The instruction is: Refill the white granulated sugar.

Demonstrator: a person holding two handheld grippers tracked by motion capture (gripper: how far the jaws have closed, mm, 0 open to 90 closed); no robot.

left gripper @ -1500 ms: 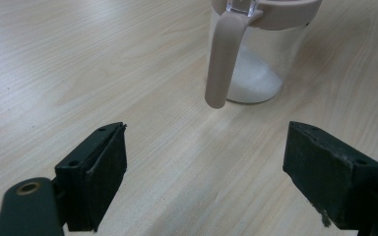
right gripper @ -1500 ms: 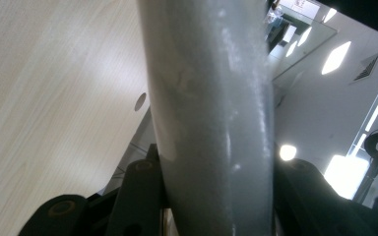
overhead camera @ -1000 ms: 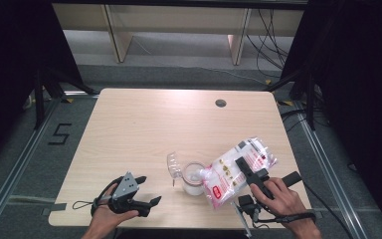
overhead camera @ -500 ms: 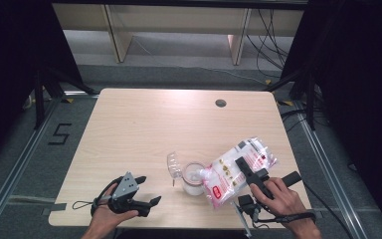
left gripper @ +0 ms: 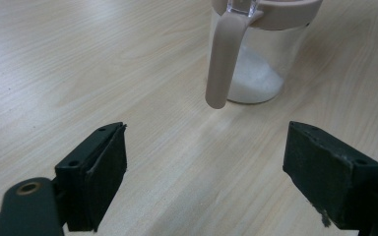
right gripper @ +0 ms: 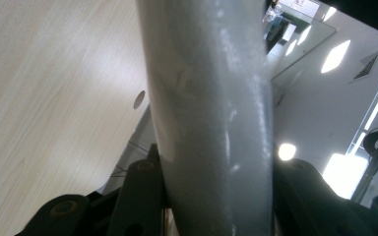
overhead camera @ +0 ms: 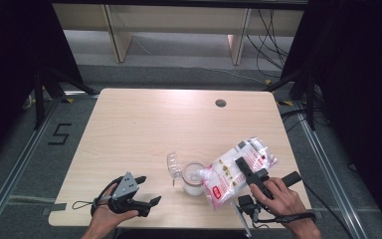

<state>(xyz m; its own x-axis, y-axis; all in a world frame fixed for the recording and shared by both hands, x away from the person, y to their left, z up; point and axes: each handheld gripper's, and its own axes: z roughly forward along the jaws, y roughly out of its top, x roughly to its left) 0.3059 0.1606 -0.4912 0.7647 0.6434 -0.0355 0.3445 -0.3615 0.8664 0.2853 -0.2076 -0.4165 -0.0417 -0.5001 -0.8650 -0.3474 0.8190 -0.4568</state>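
Observation:
A clear plastic bag point(overhead camera: 234, 169) of white granules with red print hangs tilted over the table, its lower end at the mouth of a clear jar point(overhead camera: 193, 181). My right gripper point(overhead camera: 240, 168) is shut on the bag's middle, one black jaw lying across its top. Up close the bag point(right gripper: 211, 108) stands squeezed between both jaws of the right gripper point(right gripper: 214, 199). The jar point(left gripper: 256, 64) has a pink rim, a pink handle point(left gripper: 224, 59) and white granules at its bottom; its clear lid point(overhead camera: 174, 167) is flipped open to the left. My left gripper point(overhead camera: 149, 190) rests open and holds nothing, left of the jar.
The light wooden table point(overhead camera: 144, 129) has a round cable hole point(overhead camera: 221, 103) near its far edge. Dark curtains and stands flank both sides. Cables run on the floor at the right. A floor mark "5" point(overhead camera: 59, 134) lies left of the table.

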